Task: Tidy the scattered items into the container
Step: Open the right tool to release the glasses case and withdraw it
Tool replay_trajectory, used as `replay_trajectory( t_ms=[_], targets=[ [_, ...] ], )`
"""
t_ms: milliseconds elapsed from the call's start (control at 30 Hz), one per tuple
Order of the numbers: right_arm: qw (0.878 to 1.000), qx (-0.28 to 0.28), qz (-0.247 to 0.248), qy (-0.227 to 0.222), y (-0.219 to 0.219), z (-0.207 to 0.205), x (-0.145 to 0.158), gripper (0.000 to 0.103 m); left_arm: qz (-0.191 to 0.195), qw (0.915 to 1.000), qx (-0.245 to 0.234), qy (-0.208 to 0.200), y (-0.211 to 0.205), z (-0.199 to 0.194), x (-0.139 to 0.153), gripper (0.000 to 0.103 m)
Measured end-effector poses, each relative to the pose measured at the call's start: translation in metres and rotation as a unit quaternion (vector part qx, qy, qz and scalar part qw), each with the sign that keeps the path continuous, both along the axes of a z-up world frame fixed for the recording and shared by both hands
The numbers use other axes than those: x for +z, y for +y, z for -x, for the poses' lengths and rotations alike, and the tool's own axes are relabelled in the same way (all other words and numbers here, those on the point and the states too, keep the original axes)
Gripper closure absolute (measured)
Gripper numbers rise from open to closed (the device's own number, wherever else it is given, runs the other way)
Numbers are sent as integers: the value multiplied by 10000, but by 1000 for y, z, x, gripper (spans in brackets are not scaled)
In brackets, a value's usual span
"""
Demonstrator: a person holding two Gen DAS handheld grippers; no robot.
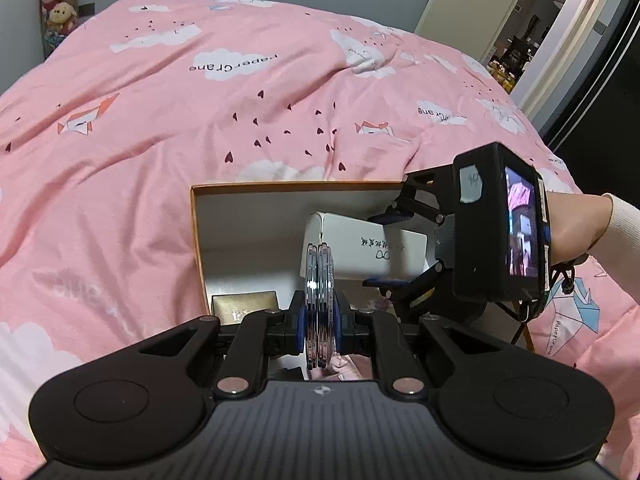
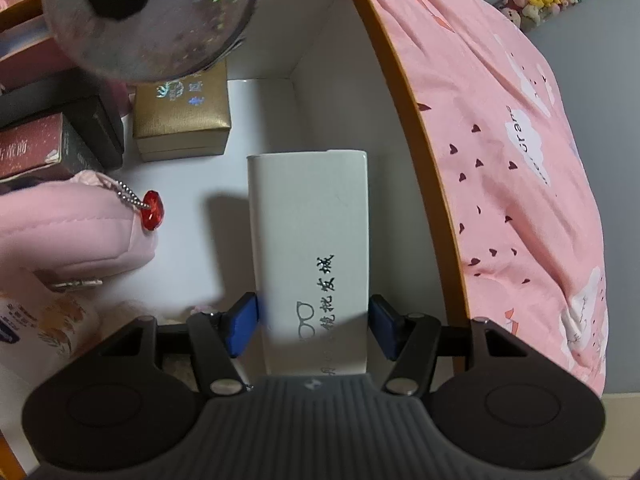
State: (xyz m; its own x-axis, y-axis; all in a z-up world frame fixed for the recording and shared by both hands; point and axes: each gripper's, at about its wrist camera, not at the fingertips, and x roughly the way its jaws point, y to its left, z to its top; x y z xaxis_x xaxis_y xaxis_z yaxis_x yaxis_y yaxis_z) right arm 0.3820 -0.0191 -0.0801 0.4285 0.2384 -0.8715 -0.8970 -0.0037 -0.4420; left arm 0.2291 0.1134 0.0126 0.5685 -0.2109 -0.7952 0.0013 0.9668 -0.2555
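White glasses case (image 2: 308, 248), clamped across its width by the right gripper (image 2: 314, 320), points lengthwise toward the upper-centre box (image 2: 400, 92) corner.

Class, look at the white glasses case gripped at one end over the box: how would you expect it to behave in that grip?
The white glasses case probably stays stiff: its edges look straight despite the end grip. Its smooth surface may slip between the right gripper pads. Held over the orange-rimmed box, it could tilt downward.
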Motion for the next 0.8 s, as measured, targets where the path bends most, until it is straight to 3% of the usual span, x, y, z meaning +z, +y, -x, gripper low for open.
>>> replay_trajectory(
  t_ms=[200,333,533,800],
  targets=[
    [9972,-470,-476,327,-10,-9,19,40,41,9999,71,65,3,-1,-3,88],
    [9891,-678,-935,912,-10,-11,30,49,42,9999,76,63,3,-2,-3,88],
    [9814,-625,-1418,1133,16,-17,20,73,-83,9999,84,68,3,-2,-1,88],
    [9813,-170,-1422,1290,43,-16,2,75,-144,9997,154,118,9,-7,0,88]
  ],
)
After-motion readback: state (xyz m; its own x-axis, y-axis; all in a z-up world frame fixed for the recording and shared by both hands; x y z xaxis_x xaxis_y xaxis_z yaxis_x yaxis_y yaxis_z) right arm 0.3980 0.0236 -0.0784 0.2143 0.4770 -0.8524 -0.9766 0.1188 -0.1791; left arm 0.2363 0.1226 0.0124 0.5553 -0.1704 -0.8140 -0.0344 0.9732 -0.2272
